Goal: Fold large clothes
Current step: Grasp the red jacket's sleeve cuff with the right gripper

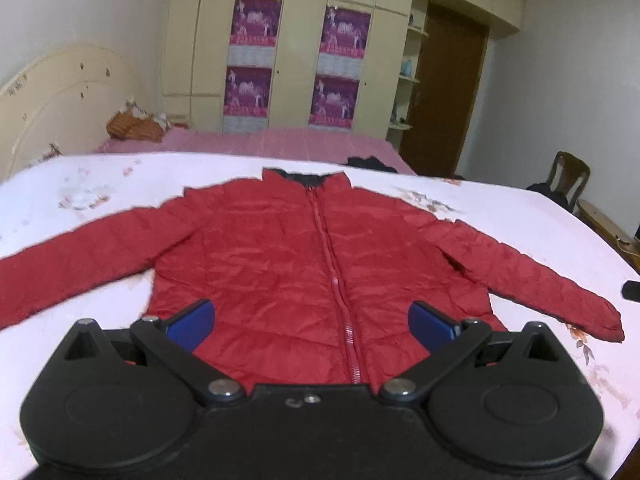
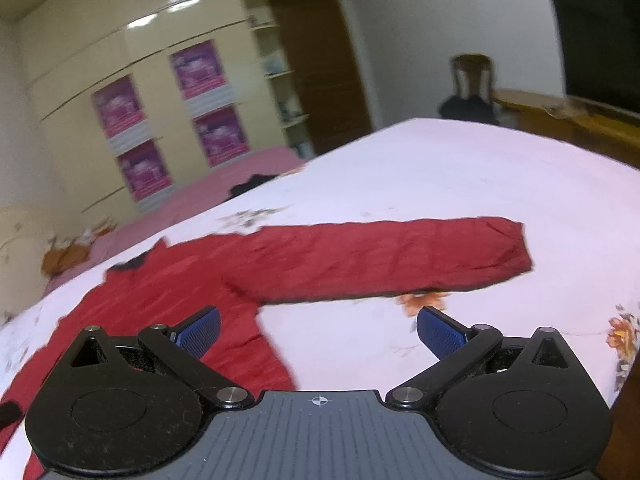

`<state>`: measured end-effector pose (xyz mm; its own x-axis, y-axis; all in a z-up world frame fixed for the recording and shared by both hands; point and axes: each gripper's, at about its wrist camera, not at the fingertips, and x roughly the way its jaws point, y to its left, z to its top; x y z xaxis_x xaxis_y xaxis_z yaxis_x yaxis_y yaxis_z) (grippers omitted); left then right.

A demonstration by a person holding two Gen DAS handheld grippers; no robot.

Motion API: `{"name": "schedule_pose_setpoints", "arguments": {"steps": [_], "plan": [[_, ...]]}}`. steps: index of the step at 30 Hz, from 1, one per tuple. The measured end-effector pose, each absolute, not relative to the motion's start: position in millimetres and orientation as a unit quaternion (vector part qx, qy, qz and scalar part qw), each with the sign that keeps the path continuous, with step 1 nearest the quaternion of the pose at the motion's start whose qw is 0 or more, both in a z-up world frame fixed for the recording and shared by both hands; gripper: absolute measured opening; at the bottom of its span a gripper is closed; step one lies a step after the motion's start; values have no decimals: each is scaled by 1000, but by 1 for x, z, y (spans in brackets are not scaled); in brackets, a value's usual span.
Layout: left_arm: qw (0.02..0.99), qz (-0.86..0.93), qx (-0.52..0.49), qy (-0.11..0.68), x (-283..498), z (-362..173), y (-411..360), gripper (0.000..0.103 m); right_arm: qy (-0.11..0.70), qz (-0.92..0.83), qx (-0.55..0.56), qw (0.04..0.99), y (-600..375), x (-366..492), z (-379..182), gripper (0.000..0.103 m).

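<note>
Two claws of mine, left gripper [image 1: 311, 325] and right gripper [image 2: 319, 332], hang spread apart, gripping nothing, over the red jacket [image 1: 304, 256] lying flat mid-bed [image 1: 520, 216], sleeves outstretched.

Red puffer jacket [image 1: 280, 256] flat on floral bedsheet [image 1: 100, 184], zipped, both sleeves spread outward. Left gripper [image 1: 312, 326] above hem, 2 blue pads [image 1: 192, 324] wide apart, holding nothing.
</note>
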<state>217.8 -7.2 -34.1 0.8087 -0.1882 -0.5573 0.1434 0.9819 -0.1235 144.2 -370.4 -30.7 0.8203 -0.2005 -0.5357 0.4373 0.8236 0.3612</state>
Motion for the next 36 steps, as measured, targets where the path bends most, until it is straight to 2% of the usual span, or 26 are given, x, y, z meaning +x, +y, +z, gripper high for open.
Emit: {"name": "schedule_pose_setpoints", "arguments": {"steps": [8,10,11,18,19,21,23,31,33,36], "plan": [[944,-78,-49,316,249,-56,-33,102,242,-224,293,898,-438,158,-62,102],[943,-71,-45,321,258,-59,-42,102,244,-228,304,892,-453,165,-72,88],[942,-66,-43,325,261,-60,-47,102,250,-229,312,888,-461,169,-78,76],[937,-56,-22,344,296,-68,-92,102,261,-254,392,845,-512,177,-125,76],[935,-58,-18,348,300,-69,-99,102,260,-257,400,841,-518,175,-130,75],[933,-64,-7,353,306,-72,-114,102,257,-262,417,832,-528,173,-139,60],[930,-69,5,360,312,-75,-128,102,246,-265,432,826,-537,169,-145,56],[929,-64,15,363,329,-73,-153,102,217,-266,455,822,-546,163,-141,53],[931,-57,17,360,331,-70,-153,102,220,-275,454,819,-553,166,-141,33],[927,-43,15,371,337,-68,-143,102,227,-282,436,823,-559,174,-136,18]]}}
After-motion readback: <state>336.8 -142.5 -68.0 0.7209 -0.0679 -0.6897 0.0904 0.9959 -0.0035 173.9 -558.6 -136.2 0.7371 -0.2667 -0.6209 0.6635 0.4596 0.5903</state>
